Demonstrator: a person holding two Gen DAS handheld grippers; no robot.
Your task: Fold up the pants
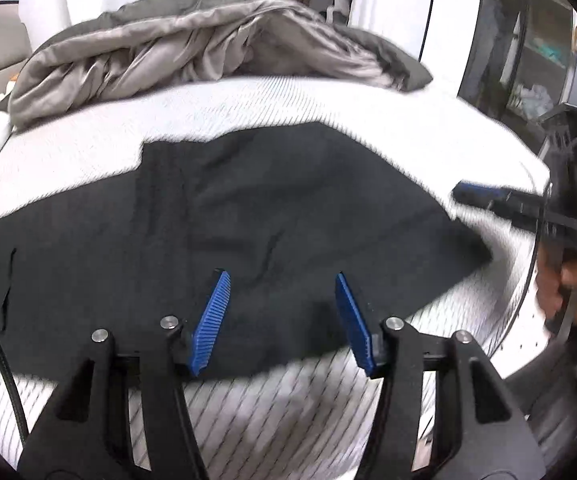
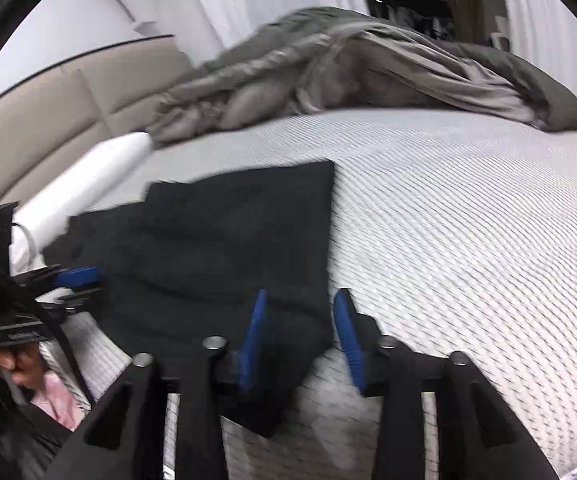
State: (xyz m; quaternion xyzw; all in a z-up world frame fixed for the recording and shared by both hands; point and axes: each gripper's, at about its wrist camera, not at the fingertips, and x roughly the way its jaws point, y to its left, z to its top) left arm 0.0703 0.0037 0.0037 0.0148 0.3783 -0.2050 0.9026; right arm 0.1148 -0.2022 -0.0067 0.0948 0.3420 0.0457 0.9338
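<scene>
Presently black pants (image 1: 216, 216) lie flat on the bed (image 1: 288, 100), beneath both parted, empty hand-held grippers: left (image 1: 282, 280), right (image 2: 302, 300).

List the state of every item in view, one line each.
black pants: spread flat on the mattress, not gripped
left claw: open, above the pants' near edge
right claw: open, at the pants' corner
grey duvet: bunched up at the far side
mattress: bare
</scene>
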